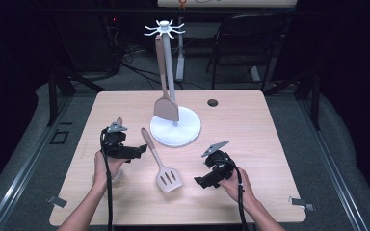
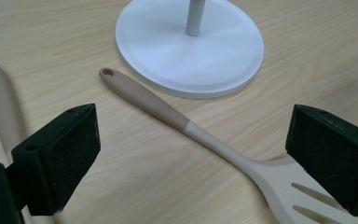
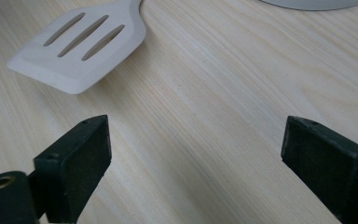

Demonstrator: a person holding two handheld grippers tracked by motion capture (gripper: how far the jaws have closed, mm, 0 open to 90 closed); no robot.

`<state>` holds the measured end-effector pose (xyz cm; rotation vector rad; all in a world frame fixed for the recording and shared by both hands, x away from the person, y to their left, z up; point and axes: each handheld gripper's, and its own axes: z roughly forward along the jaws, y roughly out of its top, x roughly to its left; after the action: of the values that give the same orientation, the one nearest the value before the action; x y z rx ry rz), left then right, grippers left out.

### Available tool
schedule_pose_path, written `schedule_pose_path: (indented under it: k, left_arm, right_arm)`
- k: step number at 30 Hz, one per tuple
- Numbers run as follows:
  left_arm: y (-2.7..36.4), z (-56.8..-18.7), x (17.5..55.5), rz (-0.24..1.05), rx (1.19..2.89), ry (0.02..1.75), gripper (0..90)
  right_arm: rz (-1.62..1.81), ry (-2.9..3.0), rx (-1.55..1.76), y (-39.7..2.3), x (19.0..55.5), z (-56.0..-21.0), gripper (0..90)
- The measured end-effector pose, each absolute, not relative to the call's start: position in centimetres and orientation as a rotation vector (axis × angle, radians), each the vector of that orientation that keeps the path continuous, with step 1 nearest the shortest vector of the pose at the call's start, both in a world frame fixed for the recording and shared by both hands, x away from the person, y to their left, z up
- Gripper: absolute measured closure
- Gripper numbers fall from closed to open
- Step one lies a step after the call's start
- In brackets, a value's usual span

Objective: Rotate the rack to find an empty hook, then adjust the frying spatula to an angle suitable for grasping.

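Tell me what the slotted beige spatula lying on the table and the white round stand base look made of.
Slotted beige spatula: probably silicone or plastic, matte, with a darker tan handle; no grain or shine. White round stand base: smooth satin finish, likely painted metal or plastic; which one is unclear.

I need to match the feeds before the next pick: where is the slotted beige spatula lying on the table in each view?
High view: slotted beige spatula lies centre, between the grippers, head nearest the person.
Left gripper view: it runs diagonally from centre-left to bottom right.
Right gripper view: its slotted head lies top left.
Shared landmark: the white round stand base.
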<state>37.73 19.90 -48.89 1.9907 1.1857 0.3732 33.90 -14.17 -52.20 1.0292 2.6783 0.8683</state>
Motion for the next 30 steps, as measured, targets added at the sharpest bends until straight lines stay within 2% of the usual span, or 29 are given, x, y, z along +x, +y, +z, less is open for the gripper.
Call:
schedule_pose_path:
  k: [10, 12, 13, 14, 16, 19, 24, 30]
  left_arm:
    - [19.7, -49.5, 37.4, 0.329, 1.991, 1.212, 1.7]
    - [19.7, -49.8, 37.4, 0.3, 1.988, 1.22, 2.2]
    - [19.7, -49.9, 37.4, 0.286, 1.984, 1.223, 3.2]
    - [19.8, -49.9, 37.4, 0.28, 1.985, 1.221, 3.2]
    - [19.8, -49.9, 37.5, 0.284, 1.974, 1.226, 4.5]
    - [19.7, -50.3, 37.6, 0.266, 1.972, 1.233, 5.2]
    - [19.4, -50.8, 37.7, 0.265, 1.987, 1.225, 5.9]
    - [18.7, -51.4, 37.9, 0.268, 1.996, 1.219, 5.9]
  right_arm:
    - [0.865, 2.666, 0.998, -12.7, 33.2, -52.0, 31.4]
    - [0.876, 2.656, 0.983, -12.2, 33.0, -51.7, 43.1]
    - [0.915, 2.64, 0.956, -11.8, 32.6, -51.4, 56.7]
    - [0.915, 2.64, 0.956, -11.8, 32.6, -51.4, 56.7]
    - [0.979, 2.619, 0.896, -11.0, 32.2, -50.9, 72.6]
    - [1.025, 2.604, 0.841, -9.8, 31.6, -50.6, 85.0]
    - [1.073, 2.616, 0.754, -7.2, 30.6, -51.0, 87.0]
    - [1.043, 2.652, 0.687, -6.0, 29.9, -52.3, 87.0]
